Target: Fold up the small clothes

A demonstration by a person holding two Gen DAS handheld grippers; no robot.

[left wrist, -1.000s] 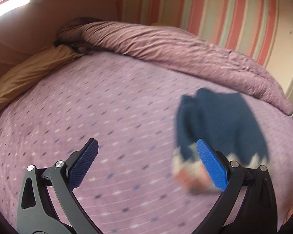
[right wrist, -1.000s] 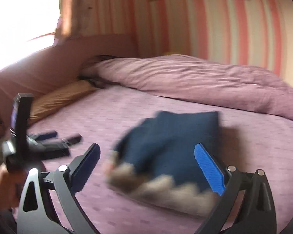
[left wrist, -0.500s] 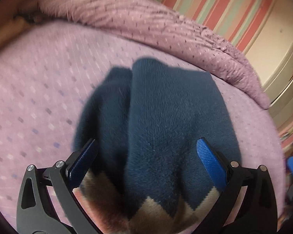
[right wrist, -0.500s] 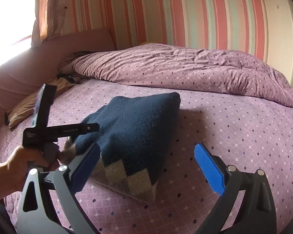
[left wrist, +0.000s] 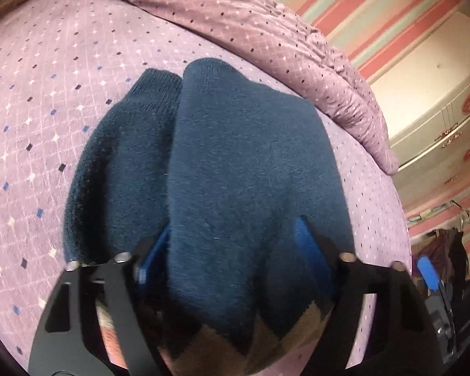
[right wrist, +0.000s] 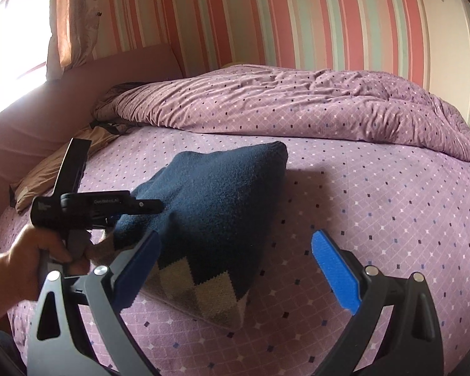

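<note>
Purple bedspread (right wrist: 376, 219): folded navy sweater (left wrist: 235, 163) lies mid-bed. Left gripper (left wrist: 232, 250), jaws just narrowed, now pinches sweater's raised fold, so lifting can begin. Right gripper (right wrist: 235, 269) wide open, empty, beside.

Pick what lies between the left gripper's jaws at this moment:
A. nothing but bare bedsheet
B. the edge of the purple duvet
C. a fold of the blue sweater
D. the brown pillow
C: in the left wrist view the left gripper has its blue pads on either side of a raised fold of the sweater, and its jaws have just been closing on it.
</note>
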